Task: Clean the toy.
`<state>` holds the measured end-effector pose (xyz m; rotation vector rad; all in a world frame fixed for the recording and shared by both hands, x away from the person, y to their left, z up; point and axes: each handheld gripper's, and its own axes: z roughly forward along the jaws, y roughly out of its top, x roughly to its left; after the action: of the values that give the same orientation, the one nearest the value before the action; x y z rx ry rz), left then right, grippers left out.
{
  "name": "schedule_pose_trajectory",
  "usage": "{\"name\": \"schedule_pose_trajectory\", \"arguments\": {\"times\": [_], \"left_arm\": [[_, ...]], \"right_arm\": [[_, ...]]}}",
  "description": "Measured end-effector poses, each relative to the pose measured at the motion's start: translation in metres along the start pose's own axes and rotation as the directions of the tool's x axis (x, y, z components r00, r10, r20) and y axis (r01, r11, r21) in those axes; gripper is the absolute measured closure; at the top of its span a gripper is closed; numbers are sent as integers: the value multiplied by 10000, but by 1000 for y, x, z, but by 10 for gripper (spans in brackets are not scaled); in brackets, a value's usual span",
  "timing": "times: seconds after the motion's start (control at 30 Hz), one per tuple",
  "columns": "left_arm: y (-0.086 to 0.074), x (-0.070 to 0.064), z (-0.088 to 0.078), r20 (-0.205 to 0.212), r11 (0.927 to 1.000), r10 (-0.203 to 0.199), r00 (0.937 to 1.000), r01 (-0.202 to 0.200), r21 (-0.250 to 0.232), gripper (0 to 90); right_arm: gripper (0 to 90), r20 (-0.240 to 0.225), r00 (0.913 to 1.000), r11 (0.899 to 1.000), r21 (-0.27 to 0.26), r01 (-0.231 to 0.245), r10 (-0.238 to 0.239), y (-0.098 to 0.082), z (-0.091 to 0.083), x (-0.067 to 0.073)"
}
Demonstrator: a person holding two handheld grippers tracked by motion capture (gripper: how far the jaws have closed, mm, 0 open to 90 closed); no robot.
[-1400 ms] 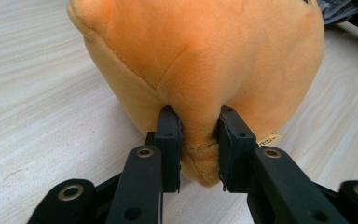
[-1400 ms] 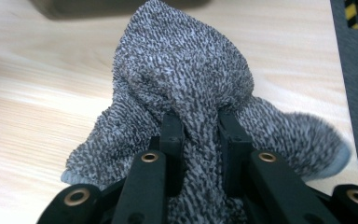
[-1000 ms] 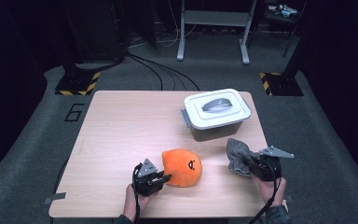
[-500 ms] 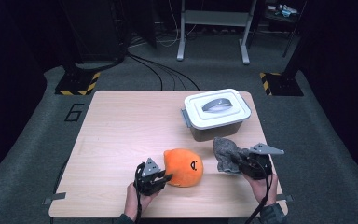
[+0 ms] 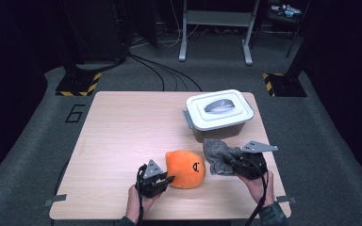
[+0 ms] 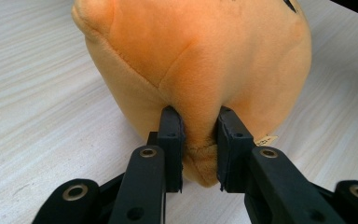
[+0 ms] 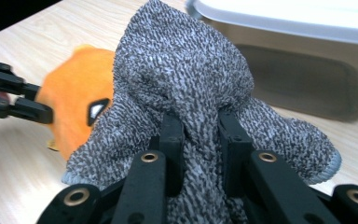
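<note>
High view showed the tabletop (image 5: 122,127) with its left half bare light wood grain, open from the far edge down to the near one, while the work sat crowded toward the near right corner. The left gripper (image 5: 162,180) lay low near the front edge, its fingers (image 6: 171,140) clenched on a fold of the orange plush (image 5: 186,168), which rested on the wood between the two hands. The right gripper (image 5: 231,162) was held close to the right edge, fingers (image 7: 172,135) pinched on a grey cloth (image 5: 217,154) that hung bunched just beside the plush. Directly behind the cloth stood a bin (image 5: 219,123) with a white lid (image 5: 220,109) shut on it, leaving only a narrow strip of wood between bin and cloth; that side was tight, and the bin's wall rose close behind the cloth in the right gripper view. The plush was a rounded, soft, short-piled dome with a small black face mark and a sewn seam. The cloth was a nubbly, speckled knit with a pale hem (image 7: 328,165). The bin was smooth, hard plastic with rounded corners. Dark floor surrounded the tabletop.
</note>
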<state>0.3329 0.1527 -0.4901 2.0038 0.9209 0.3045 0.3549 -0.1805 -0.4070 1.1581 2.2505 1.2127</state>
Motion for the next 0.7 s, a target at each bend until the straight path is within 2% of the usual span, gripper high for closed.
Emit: {"name": "schedule_pose_trajectory", "arguments": {"times": [0.17, 0.43, 0.7], "left_arm": [[1, 0, 0, -38, 10000, 52, 10000, -52, 28, 744], [3, -1, 1, -43, 9999, -27, 10000, 27, 98, 743], [4, -4, 1, -155, 9999, 45, 9999, -43, 120, 743]], "right_arm": [[746, -359, 9990, 9995, 106, 285, -281, 10, 4, 9], [744, -909, 9935, 9969, 326, 713, -681, 23, 23, 27], [741, -1583, 9810, 9920, 401, 1195, -1118, 38, 45, 52]]}}
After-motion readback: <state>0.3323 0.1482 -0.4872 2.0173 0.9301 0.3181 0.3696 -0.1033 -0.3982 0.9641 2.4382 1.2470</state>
